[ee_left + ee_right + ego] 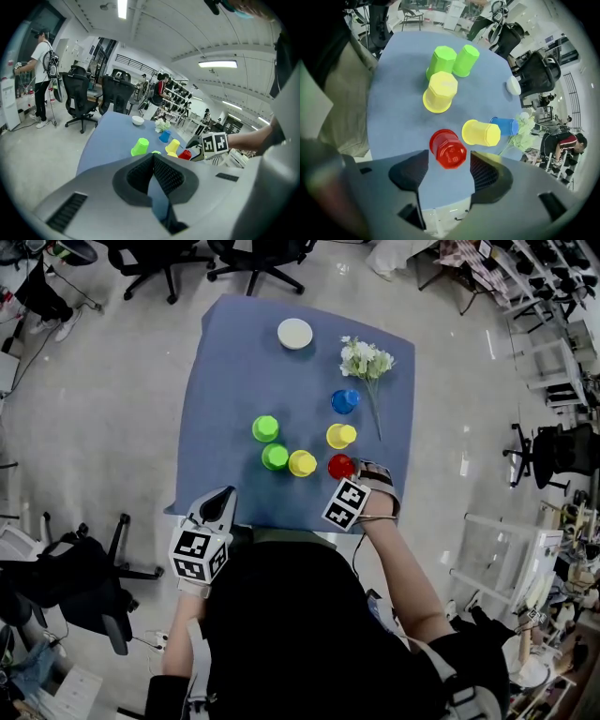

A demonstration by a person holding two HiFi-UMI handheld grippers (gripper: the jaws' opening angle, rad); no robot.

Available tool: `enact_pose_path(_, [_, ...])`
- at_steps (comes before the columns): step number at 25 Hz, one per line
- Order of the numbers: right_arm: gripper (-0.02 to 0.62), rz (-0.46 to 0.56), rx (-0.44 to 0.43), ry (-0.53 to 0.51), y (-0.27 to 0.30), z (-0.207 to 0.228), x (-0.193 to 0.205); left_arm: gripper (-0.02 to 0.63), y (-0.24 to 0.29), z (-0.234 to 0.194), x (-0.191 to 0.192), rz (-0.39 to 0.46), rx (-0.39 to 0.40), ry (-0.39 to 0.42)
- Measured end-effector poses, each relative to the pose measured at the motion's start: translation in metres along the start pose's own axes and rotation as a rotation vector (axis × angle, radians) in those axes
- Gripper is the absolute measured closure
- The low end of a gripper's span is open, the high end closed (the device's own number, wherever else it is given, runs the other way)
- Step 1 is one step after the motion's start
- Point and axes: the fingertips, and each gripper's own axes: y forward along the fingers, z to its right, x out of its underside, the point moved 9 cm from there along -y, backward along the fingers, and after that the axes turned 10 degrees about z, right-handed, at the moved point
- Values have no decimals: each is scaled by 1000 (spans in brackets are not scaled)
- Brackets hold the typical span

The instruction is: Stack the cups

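Six cups stand upside down on the blue tablecloth (234,362): two green (265,428) (275,457), two yellow (302,463) (340,436), one blue (345,401), one red (340,466). My right gripper (358,472) is at the near right of the table, right beside the red cup. In the right gripper view that gripper (449,164) stands open, with the red cup (448,148) between its fingertips and a gap on each side. My left gripper (223,498) hovers at the table's near left edge. It (153,159) is shut and empty.
A white bowl (294,333) sits at the far edge and a bunch of white flowers (366,360) lies at the far right. Office chairs (253,263) stand beyond the table, and another chair (84,587) is at my near left.
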Motion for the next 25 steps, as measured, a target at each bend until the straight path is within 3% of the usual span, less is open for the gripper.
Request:
enact_pose_path(11, [359,72,19,49,7,2,3,595,0,3,0,-12,-15,8])
enact_pose_path(18, [357,122,21,3,5,-7,-18,595,-4,8,-1,-11,-23,20])
enact_pose_path(25, [316,178,14,55,0,-5,-17,595,-4,11,0,-9,-31,30])
